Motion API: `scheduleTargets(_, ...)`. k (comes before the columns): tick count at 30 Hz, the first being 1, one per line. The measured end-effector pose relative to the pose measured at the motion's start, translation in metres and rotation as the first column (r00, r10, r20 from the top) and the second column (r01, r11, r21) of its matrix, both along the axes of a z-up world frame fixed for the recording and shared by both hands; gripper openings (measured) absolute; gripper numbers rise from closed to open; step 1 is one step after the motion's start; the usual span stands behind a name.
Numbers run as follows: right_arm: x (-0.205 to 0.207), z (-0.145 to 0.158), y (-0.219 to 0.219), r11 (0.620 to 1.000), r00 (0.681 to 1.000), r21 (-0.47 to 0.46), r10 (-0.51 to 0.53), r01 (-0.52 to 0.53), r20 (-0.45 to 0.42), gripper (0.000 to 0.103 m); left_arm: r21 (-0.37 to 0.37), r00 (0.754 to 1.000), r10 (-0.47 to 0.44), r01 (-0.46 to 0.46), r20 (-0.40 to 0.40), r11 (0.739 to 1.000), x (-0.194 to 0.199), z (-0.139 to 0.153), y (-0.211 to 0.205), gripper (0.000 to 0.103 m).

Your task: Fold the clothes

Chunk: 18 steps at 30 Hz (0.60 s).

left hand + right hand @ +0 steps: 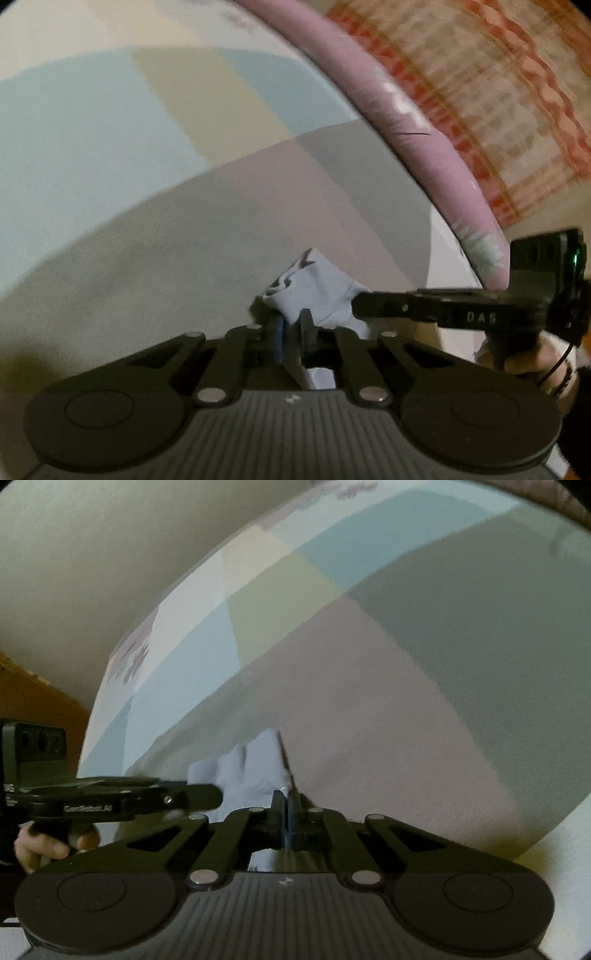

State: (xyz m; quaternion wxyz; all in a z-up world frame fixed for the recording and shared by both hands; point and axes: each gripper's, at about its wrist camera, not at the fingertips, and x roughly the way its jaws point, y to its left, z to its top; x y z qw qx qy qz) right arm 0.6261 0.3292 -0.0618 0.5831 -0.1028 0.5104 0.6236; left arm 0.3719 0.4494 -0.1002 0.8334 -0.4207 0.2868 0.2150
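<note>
A small light blue garment [310,288] with a dark print lies bunched on a bedsheet of pastel colour blocks [147,184]. In the left wrist view my left gripper [291,321] is shut on the near edge of the cloth, which runs back between its fingers. My right gripper [356,304] comes in from the right, its tip at the same bunch. In the right wrist view my right gripper [288,797] is shut on the garment [255,768], with a thin fold pinched between the pads. My left gripper [219,794] enters from the left and touches the cloth.
A purple flowered pillow or quilt edge [424,122] runs along the sheet's right side, with an orange patterned fabric [498,92] beyond it. A pale wall [74,554] and a brown wooden piece [33,701] stand past the sheet's left edge [110,686]. Hands [524,354] [44,845] hold the grippers.
</note>
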Motion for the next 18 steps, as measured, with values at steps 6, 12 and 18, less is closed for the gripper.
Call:
scheduleTargets(6,0.013,0.010,-0.003,0.996,0.994,0.000,-0.089,0.089,0.067,0.009,0.022,0.998,-0.043,0.044,-0.039,0.999,0.023,0.008,0.010,0.011)
scheduleTargets(12,0.005,0.026,-0.039,0.987,0.980,0.010,-0.163,0.163,0.112,0.025,0.176,0.993,-0.025,0.046,-0.118,0.983,0.001,0.027,-0.001,0.012)
scheduleTargets(18,-0.021,0.028,-0.112,0.968,0.950,-0.059,-0.226,0.244,0.217,0.025,0.358,0.958,-0.232,0.279,-0.170,0.891,0.028,0.048,-0.042,0.031)
